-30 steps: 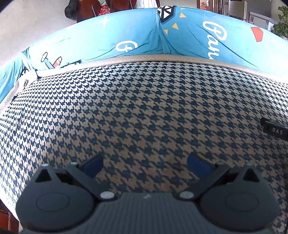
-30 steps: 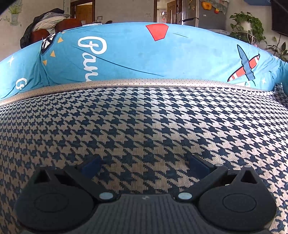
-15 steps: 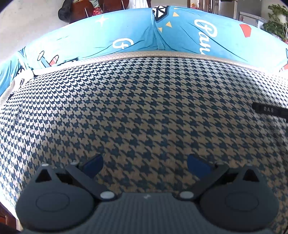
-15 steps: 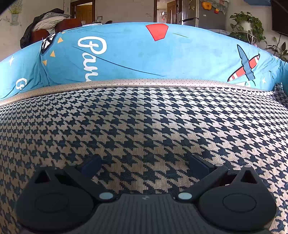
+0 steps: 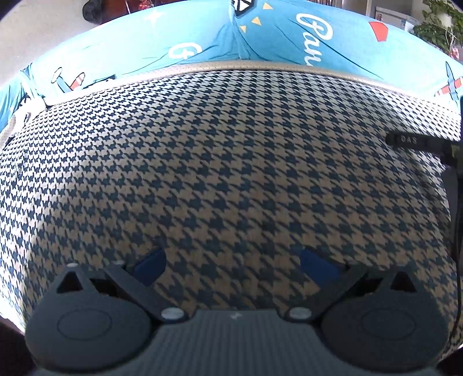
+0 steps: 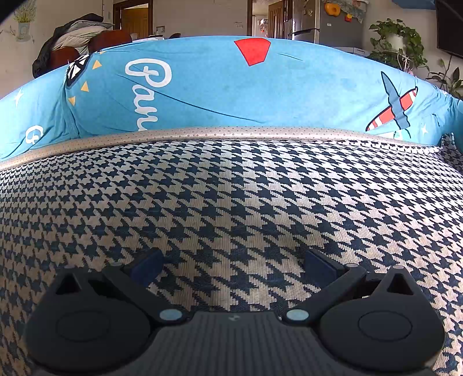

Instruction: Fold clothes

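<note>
Houndstooth cloth (image 5: pixel 231 162) spreads beneath both spread-jawed grippers.

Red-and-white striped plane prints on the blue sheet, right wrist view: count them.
1: on the blue sheet, a striped plane print at the right end, just above the houndstooth cloth. Others may lie outside this view.

Beyond my jaws: a houndstooth surface (image 6: pixel 231 188) edged by a blue printed cover (image 6: pixel 220 95). Behind it, a pale wall (image 6: pixel 185 14), wooden doorway (image 6: pixel 133 17), refrigerator (image 6: pixel 306 20), leafy houseplants (image 6: pixel 399 43), and daylight brightening the pale floor (image 5: pixel 34 31).
</note>
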{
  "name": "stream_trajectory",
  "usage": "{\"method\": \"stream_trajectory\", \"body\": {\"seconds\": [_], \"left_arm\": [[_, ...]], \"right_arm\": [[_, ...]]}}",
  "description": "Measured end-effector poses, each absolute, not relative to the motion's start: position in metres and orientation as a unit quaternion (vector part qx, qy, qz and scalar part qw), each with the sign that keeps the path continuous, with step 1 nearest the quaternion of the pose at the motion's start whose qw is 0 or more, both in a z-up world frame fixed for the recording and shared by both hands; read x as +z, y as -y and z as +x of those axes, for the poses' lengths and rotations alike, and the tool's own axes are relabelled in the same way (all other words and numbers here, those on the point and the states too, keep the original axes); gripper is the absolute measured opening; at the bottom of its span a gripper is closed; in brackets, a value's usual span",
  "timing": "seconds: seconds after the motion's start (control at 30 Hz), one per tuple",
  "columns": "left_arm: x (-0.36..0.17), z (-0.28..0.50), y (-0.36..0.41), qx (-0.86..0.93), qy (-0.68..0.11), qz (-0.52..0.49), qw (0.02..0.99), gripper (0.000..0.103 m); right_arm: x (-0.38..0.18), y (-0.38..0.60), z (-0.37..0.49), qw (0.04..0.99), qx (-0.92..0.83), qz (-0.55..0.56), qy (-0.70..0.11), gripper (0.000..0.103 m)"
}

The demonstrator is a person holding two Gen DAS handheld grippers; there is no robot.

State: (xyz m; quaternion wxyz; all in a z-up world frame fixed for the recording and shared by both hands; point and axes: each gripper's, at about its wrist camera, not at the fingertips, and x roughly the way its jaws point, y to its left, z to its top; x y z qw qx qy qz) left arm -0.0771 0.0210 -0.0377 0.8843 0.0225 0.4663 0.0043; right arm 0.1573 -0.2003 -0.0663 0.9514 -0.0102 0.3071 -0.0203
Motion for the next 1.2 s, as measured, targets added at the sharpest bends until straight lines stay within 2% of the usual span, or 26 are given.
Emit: {"method": "stream_trajectory", "body": {"seconds": [1.2], "left_arm": [[-0.035, -0.052, 0.032, -0.019, -0.482, 0.094, 0.871, 0.103]], "right_arm": [[-0.063, 0.200, 0.156, 0.951, -0.020, -0.010, -0.308, 0.103]]}}
